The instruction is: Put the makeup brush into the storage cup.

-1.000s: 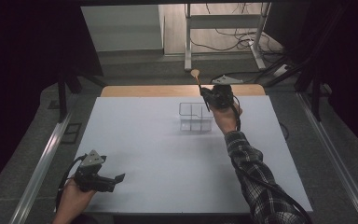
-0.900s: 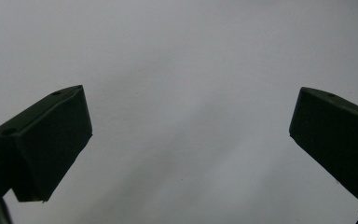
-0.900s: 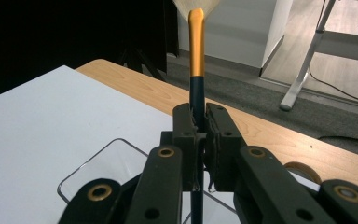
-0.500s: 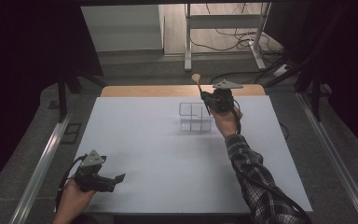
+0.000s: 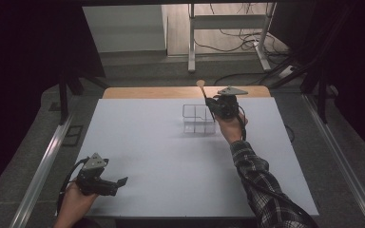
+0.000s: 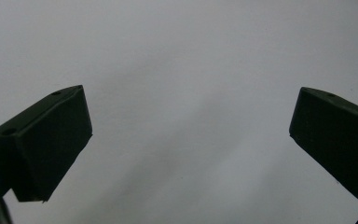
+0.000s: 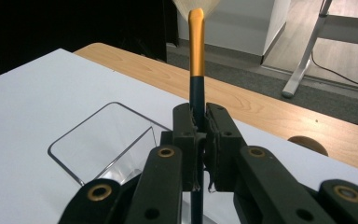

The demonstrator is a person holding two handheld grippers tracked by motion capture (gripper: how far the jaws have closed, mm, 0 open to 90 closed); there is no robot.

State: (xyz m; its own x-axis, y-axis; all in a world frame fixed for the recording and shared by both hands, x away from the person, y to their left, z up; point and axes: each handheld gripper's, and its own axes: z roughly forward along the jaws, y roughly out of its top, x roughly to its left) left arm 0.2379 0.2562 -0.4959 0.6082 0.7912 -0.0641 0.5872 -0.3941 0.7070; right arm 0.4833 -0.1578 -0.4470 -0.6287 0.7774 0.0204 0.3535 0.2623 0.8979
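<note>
Above the clear acrylic organizer (image 5: 198,118), a makeup brush (image 7: 196,70) is pinched upright in the right gripper (image 7: 200,135); it should be kept vertical and lowered into one compartment. The left gripper (image 5: 119,182) is rested spread at the near edge of the white table (image 5: 161,156).

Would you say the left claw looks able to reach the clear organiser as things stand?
Probably yes: the left claw is open and holds nothing, and only bare white table lies between it and the clear organiser, though the right claw holds a brush right beside it.
</note>
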